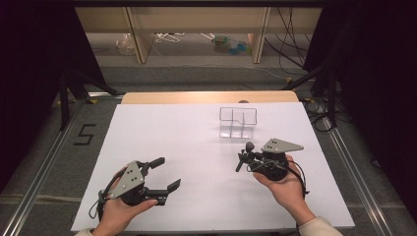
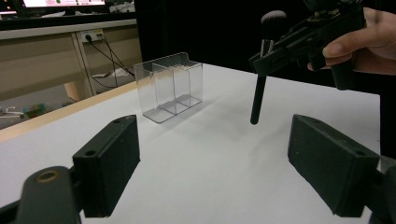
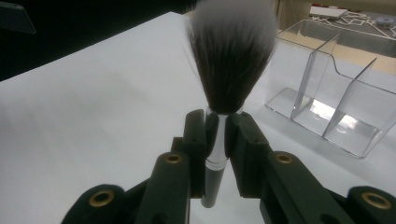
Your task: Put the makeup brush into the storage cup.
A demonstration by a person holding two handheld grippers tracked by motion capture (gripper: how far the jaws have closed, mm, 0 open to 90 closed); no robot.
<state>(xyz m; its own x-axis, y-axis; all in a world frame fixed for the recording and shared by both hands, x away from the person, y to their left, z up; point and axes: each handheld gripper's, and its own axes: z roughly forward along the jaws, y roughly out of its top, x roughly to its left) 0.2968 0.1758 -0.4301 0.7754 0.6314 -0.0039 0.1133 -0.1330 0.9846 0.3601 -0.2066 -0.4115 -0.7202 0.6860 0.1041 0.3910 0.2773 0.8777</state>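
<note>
- Your right tongs [image 3: 217,135] clamp the silver collar of the black-handled, dark-bristled makeup brush [image 3: 232,60], bristles up, handle hanging clear above the white surface [image 1: 196,147].
- The clear plastic three-compartment organiser [image 1: 238,122] stands just beyond them, probably the brush's destination.
- Your left tongs [image 1: 164,173] rest spread wide, empty.

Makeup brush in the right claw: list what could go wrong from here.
1. The right claw pinches the makeup brush only at its thin metal collar, so the brush may swivel or slip.
2. The clear organizer looks light and stands free on the white table; a misjudged insertion could tip or shove it.
3. Its compartments are narrow, so the long handle may catch a divider.
</note>
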